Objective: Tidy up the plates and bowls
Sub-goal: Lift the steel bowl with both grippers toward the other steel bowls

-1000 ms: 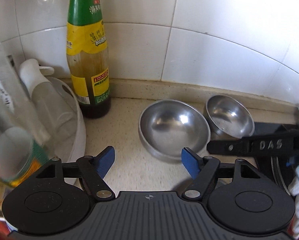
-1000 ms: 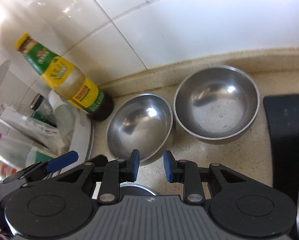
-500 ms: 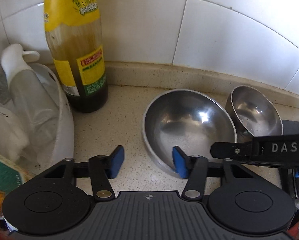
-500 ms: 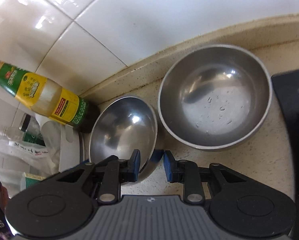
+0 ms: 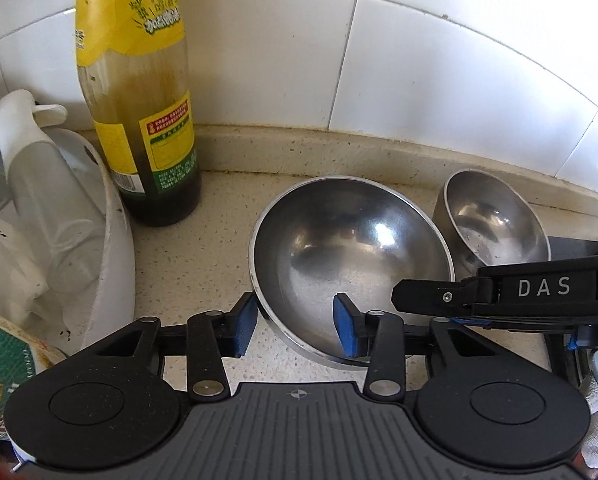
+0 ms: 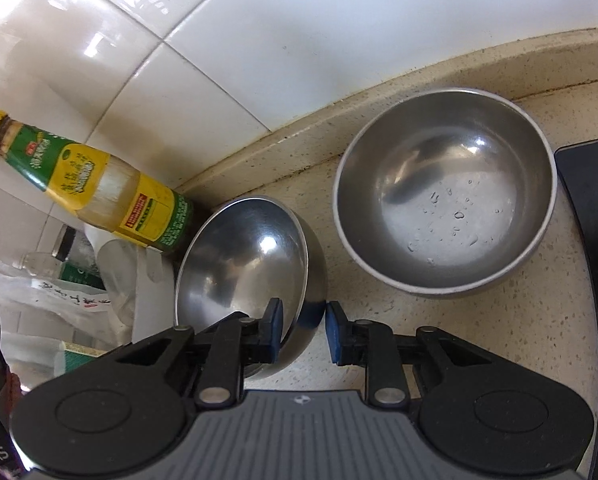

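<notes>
Nearest me, left gripper [image 5: 295, 330] jaws are closing over the near rim of the shallow steel bowl [image 5: 351, 256], 1 pad outside the wall, 1 inside; pads not yet pressing that I can see. Right gripper [image 6: 302, 330] jaws are clamped on the same bowl's rim from the other side, bowl tipped up a little on that side.

Risk, my guess: 2 grips on 1 slick curved rim could fight, and the thin wall may slip out of a pad and clatter onto the speckled counter [image 5: 223, 200] or knock the sauce bottle [image 5: 139, 120] just beyond. The deep steel bowl [image 6: 447, 208] sits close beside, with water drops, so it could get bumped.

Versus 1 second ago: left jaws were wide and short of the bowl, and the right pads had not reached its rim.
</notes>
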A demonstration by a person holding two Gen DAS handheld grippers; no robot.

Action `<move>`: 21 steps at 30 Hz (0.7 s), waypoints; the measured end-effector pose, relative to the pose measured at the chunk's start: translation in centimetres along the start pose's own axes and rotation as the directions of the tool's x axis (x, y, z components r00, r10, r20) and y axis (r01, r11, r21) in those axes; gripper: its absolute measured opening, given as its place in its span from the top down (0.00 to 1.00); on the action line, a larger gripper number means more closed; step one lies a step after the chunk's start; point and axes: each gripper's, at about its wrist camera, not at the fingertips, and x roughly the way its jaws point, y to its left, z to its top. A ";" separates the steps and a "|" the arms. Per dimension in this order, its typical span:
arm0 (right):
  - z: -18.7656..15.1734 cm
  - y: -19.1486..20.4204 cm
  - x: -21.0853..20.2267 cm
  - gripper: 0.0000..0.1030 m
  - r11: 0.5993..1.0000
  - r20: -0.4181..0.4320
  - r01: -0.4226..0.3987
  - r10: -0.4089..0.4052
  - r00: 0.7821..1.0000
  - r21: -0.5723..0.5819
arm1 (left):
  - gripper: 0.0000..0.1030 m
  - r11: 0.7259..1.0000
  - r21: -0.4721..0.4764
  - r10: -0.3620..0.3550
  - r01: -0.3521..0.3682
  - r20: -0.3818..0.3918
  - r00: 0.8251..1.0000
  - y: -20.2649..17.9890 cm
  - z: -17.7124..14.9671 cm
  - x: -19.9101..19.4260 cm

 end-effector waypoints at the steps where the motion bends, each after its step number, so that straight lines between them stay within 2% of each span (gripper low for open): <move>1: -0.1 0.1 -0.3 0.75 1.000 0.003 -0.002 0.002 1.000 -0.004 | 0.52 1.000 0.000 -0.002 0.002 0.006 1.000 0.0 0.0 -0.4; 11: -1.8 1.5 -4.1 0.75 0.999 0.028 -0.030 0.031 0.999 -0.030 | 0.48 1.000 0.014 -0.019 0.018 0.069 0.997 -0.4 -0.6 -4.1; 21: -6.3 1.6 -8.1 0.75 0.999 0.017 -0.024 0.025 1.000 -0.039 | 0.44 0.998 0.045 -0.047 0.043 0.093 0.995 -2.1 -3.9 -8.3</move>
